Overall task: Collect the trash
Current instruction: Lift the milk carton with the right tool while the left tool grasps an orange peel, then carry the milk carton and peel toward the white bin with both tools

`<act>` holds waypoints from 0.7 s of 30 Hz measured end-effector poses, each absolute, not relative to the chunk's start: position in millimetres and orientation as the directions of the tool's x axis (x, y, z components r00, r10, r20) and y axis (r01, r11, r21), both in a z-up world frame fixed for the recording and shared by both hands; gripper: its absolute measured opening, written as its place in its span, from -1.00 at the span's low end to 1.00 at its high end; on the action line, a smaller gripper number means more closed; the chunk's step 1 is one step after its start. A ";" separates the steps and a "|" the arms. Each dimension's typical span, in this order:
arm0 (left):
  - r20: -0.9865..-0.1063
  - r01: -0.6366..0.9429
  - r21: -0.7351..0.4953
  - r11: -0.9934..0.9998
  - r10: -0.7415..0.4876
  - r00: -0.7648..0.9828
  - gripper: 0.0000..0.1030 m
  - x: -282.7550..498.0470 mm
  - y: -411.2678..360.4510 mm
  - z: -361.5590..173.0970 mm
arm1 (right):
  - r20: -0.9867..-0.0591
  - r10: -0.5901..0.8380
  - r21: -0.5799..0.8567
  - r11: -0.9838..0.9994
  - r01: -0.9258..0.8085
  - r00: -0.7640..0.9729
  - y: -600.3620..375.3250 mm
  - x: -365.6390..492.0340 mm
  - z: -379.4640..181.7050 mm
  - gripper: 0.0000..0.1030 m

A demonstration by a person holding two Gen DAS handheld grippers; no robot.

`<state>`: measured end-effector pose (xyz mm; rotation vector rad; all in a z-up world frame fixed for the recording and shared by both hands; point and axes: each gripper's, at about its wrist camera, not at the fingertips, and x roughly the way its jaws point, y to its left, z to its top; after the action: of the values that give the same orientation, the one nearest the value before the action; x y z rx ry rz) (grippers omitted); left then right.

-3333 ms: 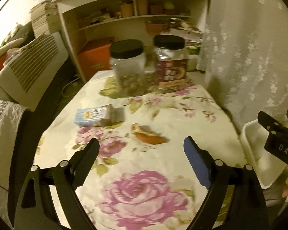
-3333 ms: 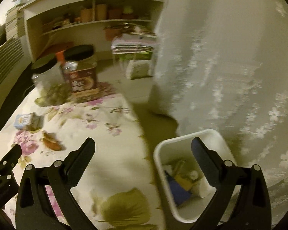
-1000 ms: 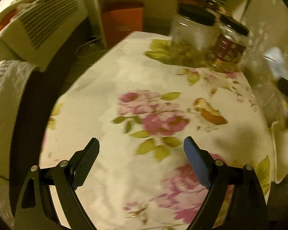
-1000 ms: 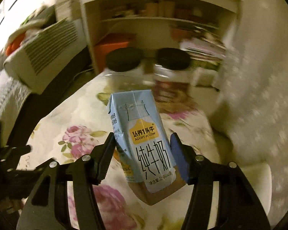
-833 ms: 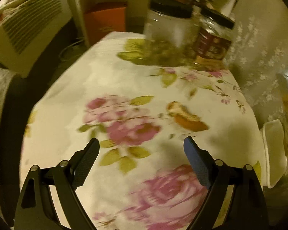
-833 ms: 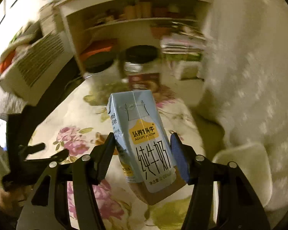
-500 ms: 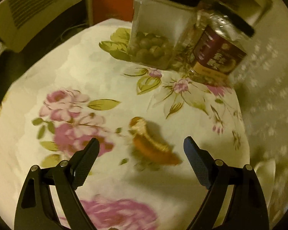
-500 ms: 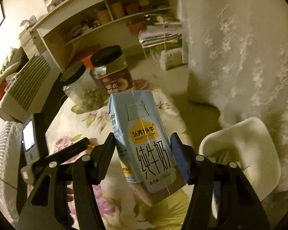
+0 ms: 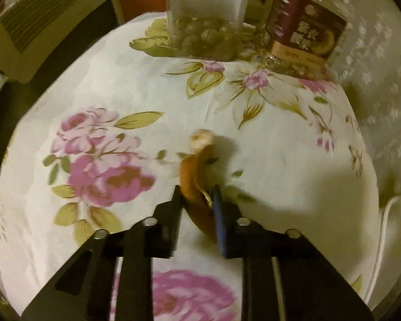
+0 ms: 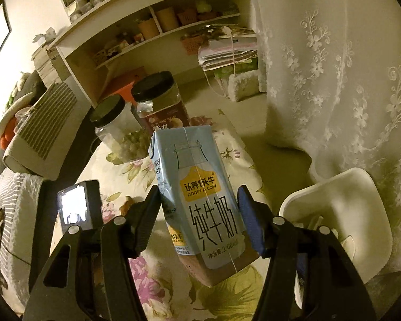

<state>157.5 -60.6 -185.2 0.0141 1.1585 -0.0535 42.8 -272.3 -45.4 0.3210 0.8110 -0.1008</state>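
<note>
- Trash here is two pieces, and the white bin (image 10: pixel 336 214) meant for them stands on the floor beside the table's right edge, by the lace curtain (image 10: pixel 347 80). Its inside is mostly hidden behind the right tool's arm, so how full it is cannot be told.
- Floral tablecloth (image 9: pixel 147 85) has many orange-brown and yellow patches; small scraps lying on it would be hard to pick out in this dim, yellow light.
- Two black-lidded jars (image 10: pixel 136 112) stand at the far end of the table, their tops cut off in the left wrist view. A careless swing toward the bin could knock them.
- Milk carton (image 10: pixel 200 195) is clamped upright between the pads of the right gripper (image 10: pixel 199 208), lifted above the table corner near the bin. The hold sits low on its tapered body; I judge it could slide or tip if the wrist tilts before it is over the opening, and then it would land on the floor.
- Orange peel (image 9: pixel 196 179) lies on the cloth near the table's middle, its near end between the pads of the left gripper (image 9: pixel 196 195), whose jaws are closing on it. Only one end is caught, so the curled strip may tear, or pivot out once lifted. Whether both pads already press it is hard to make out.
</note>
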 end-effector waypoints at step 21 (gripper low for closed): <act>-0.658 0.110 0.299 0.948 0.121 0.744 -0.63 62.4 -29.7 -72.7 | -0.724 -0.069 0.107 0.972 0.210 0.686 -270.8 3.9 -55.4 0.09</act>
<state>62.4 -29.7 -72.7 0.3321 0.7358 0.0060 3.9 -270.8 -55.4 0.1879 0.8004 -0.1572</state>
